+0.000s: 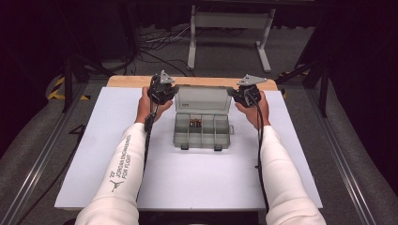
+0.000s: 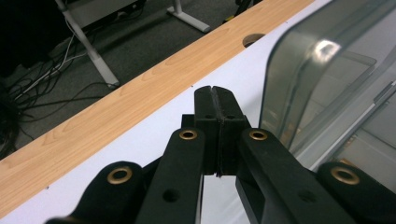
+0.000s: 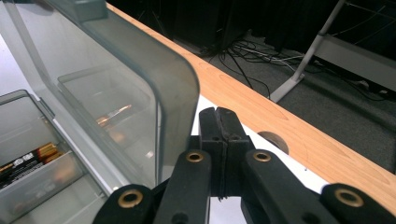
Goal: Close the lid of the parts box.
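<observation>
A clear grey plastic compartment box sits in the middle of the white table top, its lid standing open toward the far side. Batteries lie in one of its back compartments, seen too in the right gripper view as batteries. My left gripper hangs shut and empty just left of the lid's upper corner; its jaws meet beside the lid. Just right of the lid's other corner, my right gripper is likewise shut with nothing in it, its jaws pressed together next to the lid's edge.
The white board lies on a wooden table whose bare strip runs along the far edge, with a round hole in it. Beyond are a white stand, cables on a grey floor, and dark frames at both sides.
</observation>
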